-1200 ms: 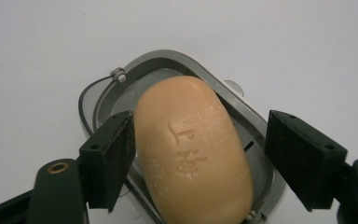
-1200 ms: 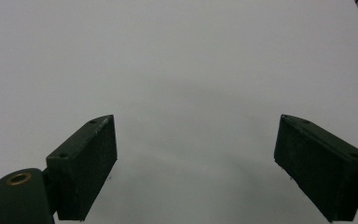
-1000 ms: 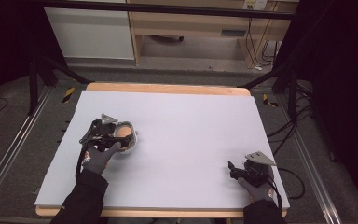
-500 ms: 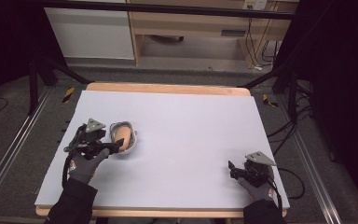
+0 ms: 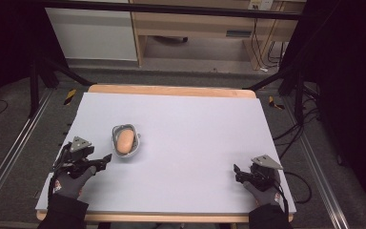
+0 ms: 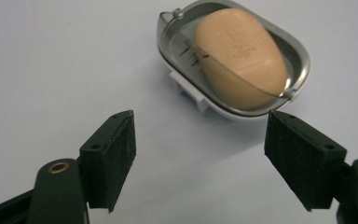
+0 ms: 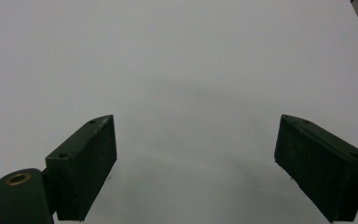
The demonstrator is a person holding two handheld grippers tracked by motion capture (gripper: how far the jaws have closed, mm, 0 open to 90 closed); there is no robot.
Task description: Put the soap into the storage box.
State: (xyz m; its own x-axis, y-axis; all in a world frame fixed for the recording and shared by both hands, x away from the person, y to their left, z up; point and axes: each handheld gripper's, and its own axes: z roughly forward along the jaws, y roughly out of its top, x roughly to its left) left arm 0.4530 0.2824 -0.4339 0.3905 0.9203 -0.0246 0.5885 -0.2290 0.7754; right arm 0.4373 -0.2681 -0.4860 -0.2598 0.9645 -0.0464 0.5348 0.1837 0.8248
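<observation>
High view shows a table (image 5: 181, 200) with a pale sheet on top and a wooden edge at the far side. On the left half of the sheet lies a small grey soap dish (image 5: 125, 141) with an orange-tan bar of soap (image 5: 125, 140) inside it. The left gripper (image 5: 104, 158) rests near the left edge of the table, held by a gloved hand (image 5: 71, 180), and its tips point toward the dish but do not touch it. In the left gripper view the two black jaws stand wide apart with nothing between them, and the dish (image 6: 233, 60) lies just beyond them, a little to the right; a clear lid seems to cover part of the soap (image 6: 242, 56), with a thin wire across the dish. The right gripper (image 5: 237, 172) sits near the right near corner of the table, well apart from the dish, held by the other gloved hand (image 5: 262, 188). In the right gripper view its jaws are also spread wide, above bare sheet.
</observation>
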